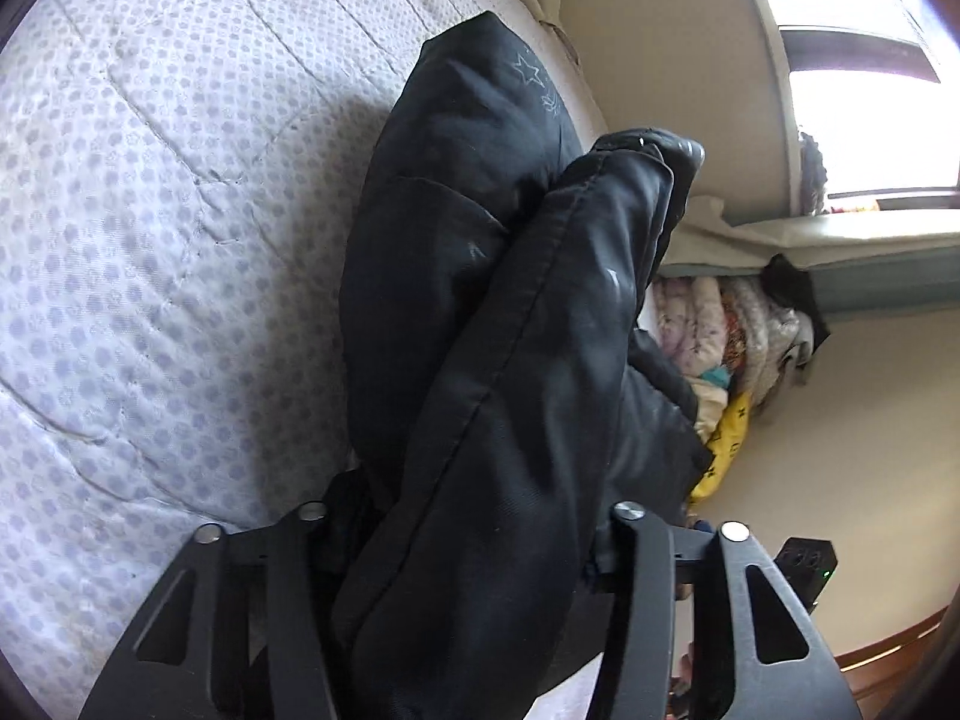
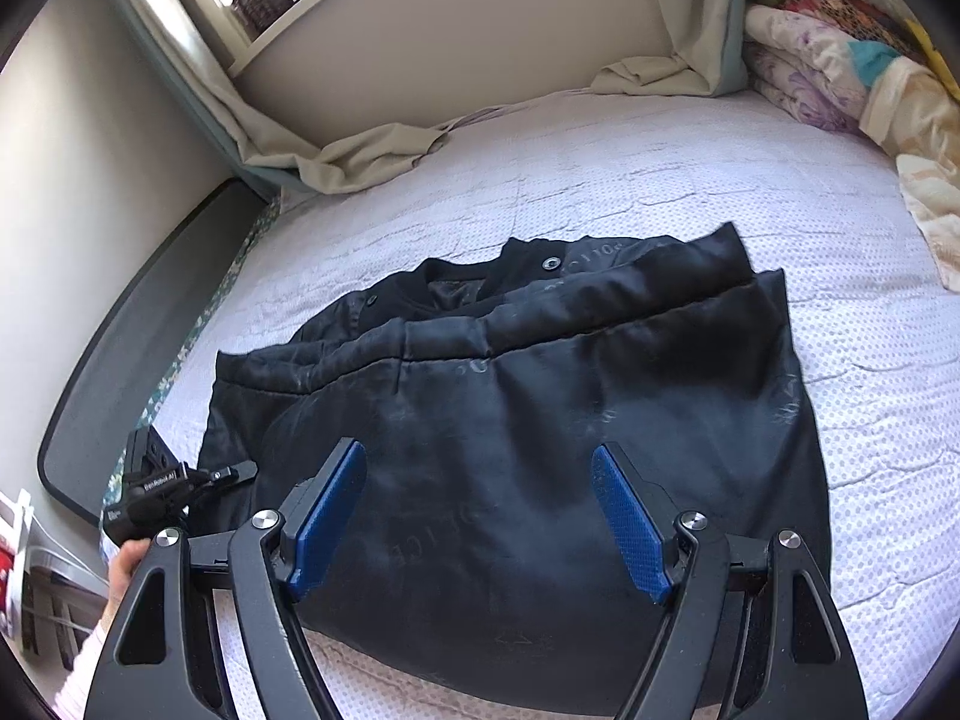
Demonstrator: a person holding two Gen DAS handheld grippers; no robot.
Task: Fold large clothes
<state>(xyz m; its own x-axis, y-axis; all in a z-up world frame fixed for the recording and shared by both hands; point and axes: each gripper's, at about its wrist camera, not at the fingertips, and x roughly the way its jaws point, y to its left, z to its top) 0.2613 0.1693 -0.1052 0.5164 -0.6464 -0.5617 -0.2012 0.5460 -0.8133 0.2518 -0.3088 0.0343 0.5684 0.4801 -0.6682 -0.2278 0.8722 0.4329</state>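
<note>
My left fingers (image 1: 474, 546) pinch a thick fold of the black quilted jacket (image 2: 516, 420), the cloth bunched up between them and hiding their pads. My right fingers (image 2: 480, 516), blue-padded, stand spread above the jacket's near hem, gripping nothing. The jacket lies partly folded on the white dotted quilted mattress (image 2: 870, 324). Beyond, a pile of folded floral blankets (image 2: 840, 60) sits at the bed's far corner.
</note>
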